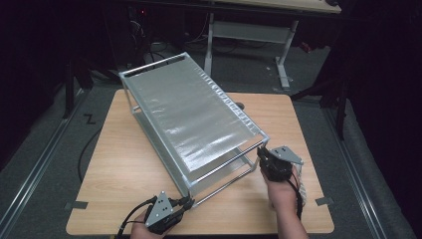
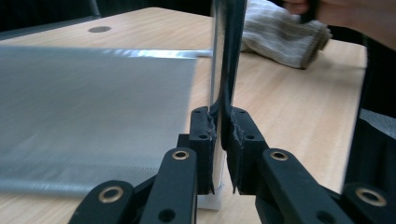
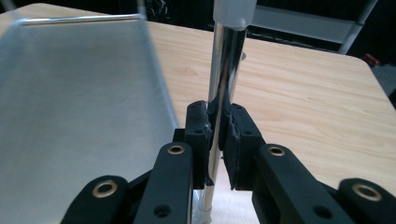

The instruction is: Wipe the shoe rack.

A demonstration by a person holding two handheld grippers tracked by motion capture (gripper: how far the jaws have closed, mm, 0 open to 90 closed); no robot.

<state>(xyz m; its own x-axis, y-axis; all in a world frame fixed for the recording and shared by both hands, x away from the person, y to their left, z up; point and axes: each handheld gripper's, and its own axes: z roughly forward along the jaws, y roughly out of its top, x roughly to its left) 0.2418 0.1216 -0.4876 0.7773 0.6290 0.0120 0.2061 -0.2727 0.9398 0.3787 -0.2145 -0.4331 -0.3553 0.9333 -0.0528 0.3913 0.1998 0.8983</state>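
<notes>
You have a 2-tier silver metal rack with chrome tube posts and mesh shelves standing on the light wooden table, running from the upper left of centre in the high view down toward the lower middle. Your left gripper, at the lower middle of that view, is clamped on the rack's near corner post; in the left gripper view the black jaws pinch that shiny post low down, just above its white plastic foot, and the post rises through the centre of the frame. Your right gripper, at the lower right of the high view, is clenched on the other front post; in the right gripper view the pads squeeze the tube near its base, with the grey mesh shelf filling the left half of the frame. A grey knitted glove lies on the table at the upper right of the left gripper view. Treat the rack as stiff and fairly light for its bulk, but awkward: it is long, so it will swing if your 2 hands do not move together. The polished tubes look slippery, so expect the round posts to twist or slide between the pads. Holding low on both front posts seems a sound choice; keep the pull even so the far feet do not drag or catch.
</notes>
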